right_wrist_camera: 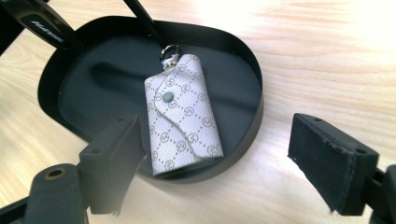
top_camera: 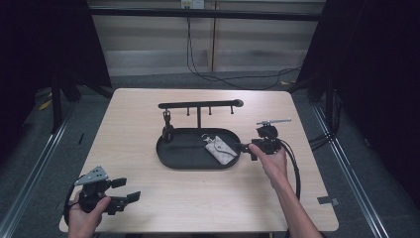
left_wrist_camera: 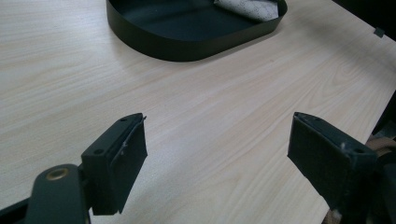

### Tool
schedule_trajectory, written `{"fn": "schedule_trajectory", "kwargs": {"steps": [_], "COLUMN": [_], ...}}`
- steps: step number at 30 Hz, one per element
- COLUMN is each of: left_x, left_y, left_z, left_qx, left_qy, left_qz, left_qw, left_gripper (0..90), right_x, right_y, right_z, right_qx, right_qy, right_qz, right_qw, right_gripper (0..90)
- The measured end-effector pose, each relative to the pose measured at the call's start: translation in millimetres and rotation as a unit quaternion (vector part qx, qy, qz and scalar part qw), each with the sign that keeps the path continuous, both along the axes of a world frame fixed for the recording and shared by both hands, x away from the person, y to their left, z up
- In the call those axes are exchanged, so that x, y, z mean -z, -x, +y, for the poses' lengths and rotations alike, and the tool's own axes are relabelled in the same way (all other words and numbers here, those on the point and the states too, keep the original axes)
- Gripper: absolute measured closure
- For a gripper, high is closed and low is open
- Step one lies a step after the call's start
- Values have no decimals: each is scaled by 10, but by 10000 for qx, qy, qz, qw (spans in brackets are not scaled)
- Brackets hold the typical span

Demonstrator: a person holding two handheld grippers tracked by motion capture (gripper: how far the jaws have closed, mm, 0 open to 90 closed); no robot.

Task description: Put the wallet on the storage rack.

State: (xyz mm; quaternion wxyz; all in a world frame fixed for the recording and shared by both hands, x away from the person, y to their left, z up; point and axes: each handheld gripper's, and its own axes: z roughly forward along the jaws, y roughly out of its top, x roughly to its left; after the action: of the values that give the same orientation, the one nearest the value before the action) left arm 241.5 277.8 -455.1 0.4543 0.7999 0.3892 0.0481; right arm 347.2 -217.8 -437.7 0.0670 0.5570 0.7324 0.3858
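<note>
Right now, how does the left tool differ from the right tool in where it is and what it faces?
The left tool sits near the table's front left corner, far from the black tray; the right tool is at the tray's right rim. The left tool faces bare wood; the right tool faces the patterned key pouch lying in the tray. Both are open and hold nothing.

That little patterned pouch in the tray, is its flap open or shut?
Shut: the pouch's flap lies flat, its grey snap pressed closed.
</note>
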Motion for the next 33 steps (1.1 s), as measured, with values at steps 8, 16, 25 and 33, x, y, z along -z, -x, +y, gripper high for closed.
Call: {"fn": "schedule_trajectory", "kwargs": {"steps": [8,16,25,33], "left_x": [-6,-5,3,8], "left_y": [3,2,0,-8], "left_z": [5,5,11,-5], "left_qx": [2,-13,-63,-25], "left_qy": [-7,5,-96,-144], "left_qz": [4,6,48,75], "left_qw": [10000,10000,9999,9999], "left_gripper": [193,193,193,193], "right_x": [-44,-88,-62,-5], "right_y": [186,409,682,917], "right_z": [-68,-148,-325,-491], "right_qx": [-63,-125,-67,43], "right_qy": [119,274,374,376], "right_qz": [-183,-445,-495,-507], "right_qw": [9997,9986,9981,9980], "right_gripper": [174,173,169,169]}}
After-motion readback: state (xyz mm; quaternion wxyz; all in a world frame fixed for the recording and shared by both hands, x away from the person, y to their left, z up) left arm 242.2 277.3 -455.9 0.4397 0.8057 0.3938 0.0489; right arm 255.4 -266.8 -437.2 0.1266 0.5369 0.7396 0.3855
